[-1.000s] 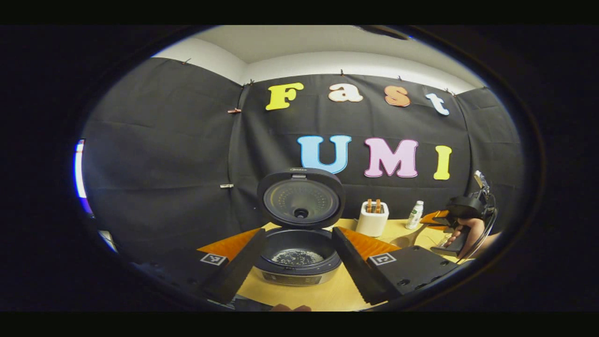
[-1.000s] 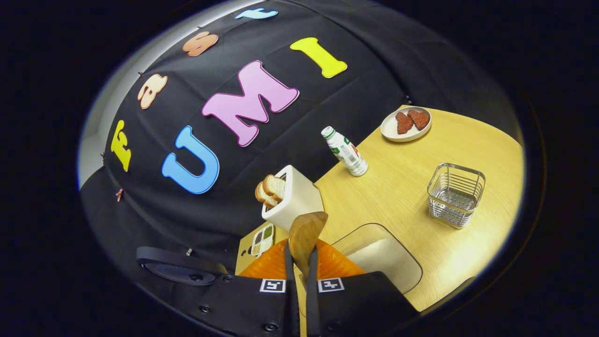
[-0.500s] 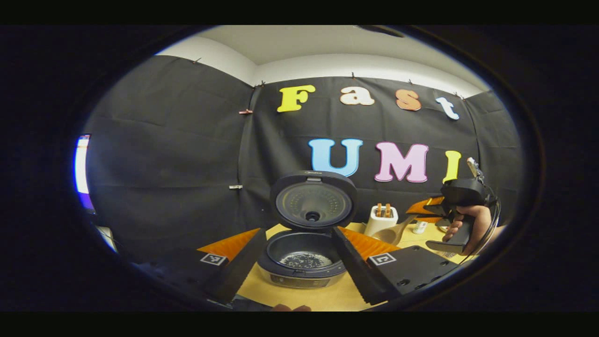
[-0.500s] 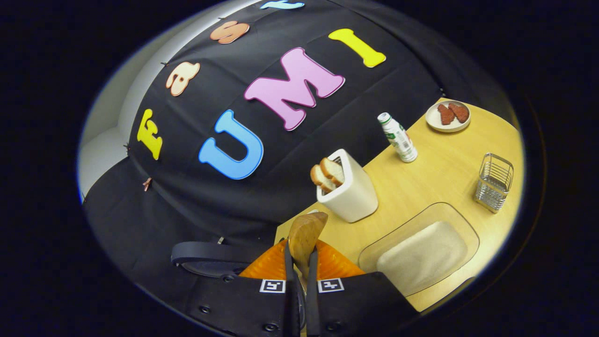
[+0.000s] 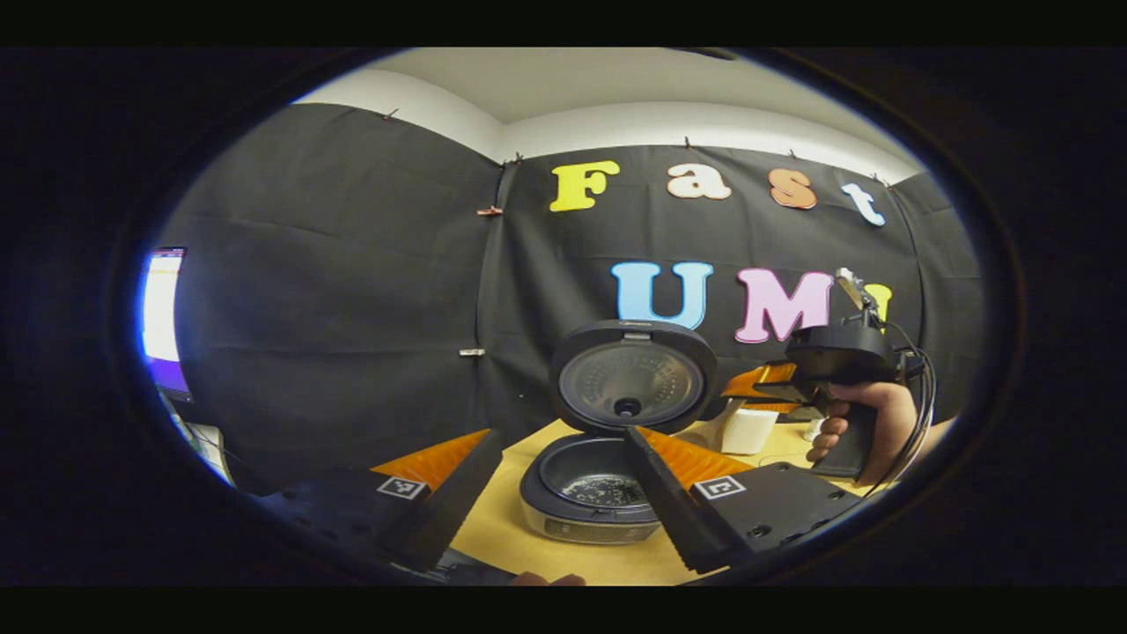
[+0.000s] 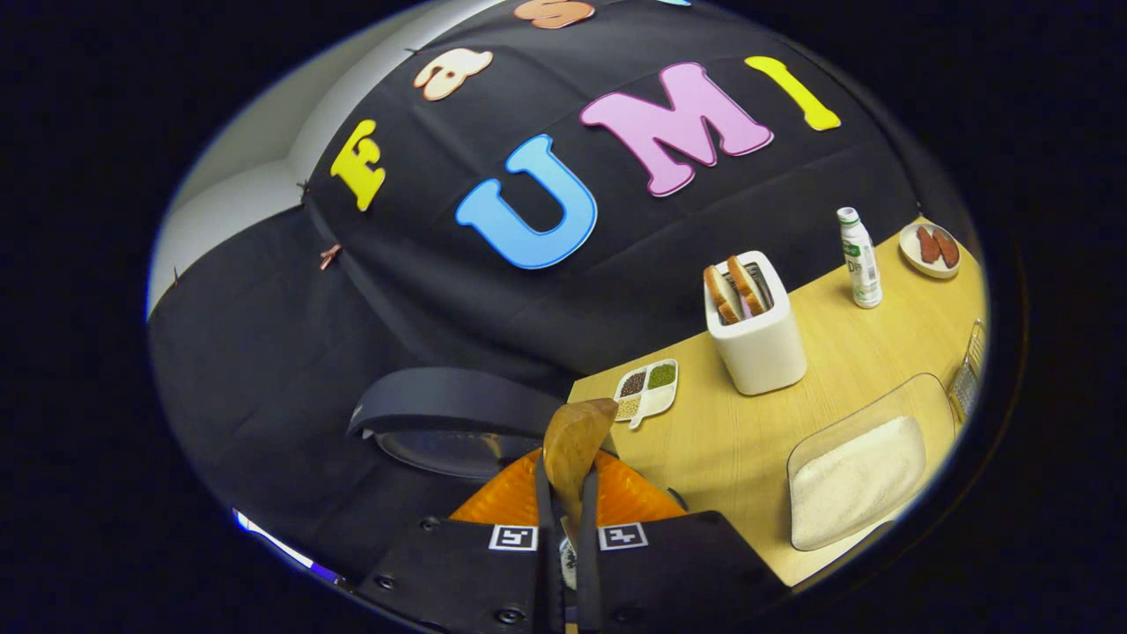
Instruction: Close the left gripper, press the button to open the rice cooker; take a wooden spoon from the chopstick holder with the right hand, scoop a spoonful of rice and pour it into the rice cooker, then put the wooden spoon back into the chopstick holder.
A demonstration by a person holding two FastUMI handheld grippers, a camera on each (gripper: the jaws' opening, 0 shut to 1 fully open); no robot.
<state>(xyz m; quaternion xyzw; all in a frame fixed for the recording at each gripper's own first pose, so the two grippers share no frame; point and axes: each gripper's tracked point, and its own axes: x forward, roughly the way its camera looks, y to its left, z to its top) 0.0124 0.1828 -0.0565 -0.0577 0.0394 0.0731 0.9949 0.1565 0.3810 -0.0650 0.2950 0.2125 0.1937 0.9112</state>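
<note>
Now your right gripper [image 6: 563, 511], clamped on the spoon [image 6: 572, 445], has swung from the rice tray [image 6: 858, 480] toward the cooker [image 5: 607, 484]; left gripper [image 5: 555, 511] is wide open, empty.

Black right gripper [image 6: 563, 511] body bears screws and square coded markers.

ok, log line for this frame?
stage: carrying rice | right gripper: shut on wooden spoon | left gripper: open | rice cooker: lid up

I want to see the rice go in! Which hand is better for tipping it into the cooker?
Right. The right gripper is shut on the wooden spoon beside the open rice cooker; the left gripper is open, holding nothing.
</note>
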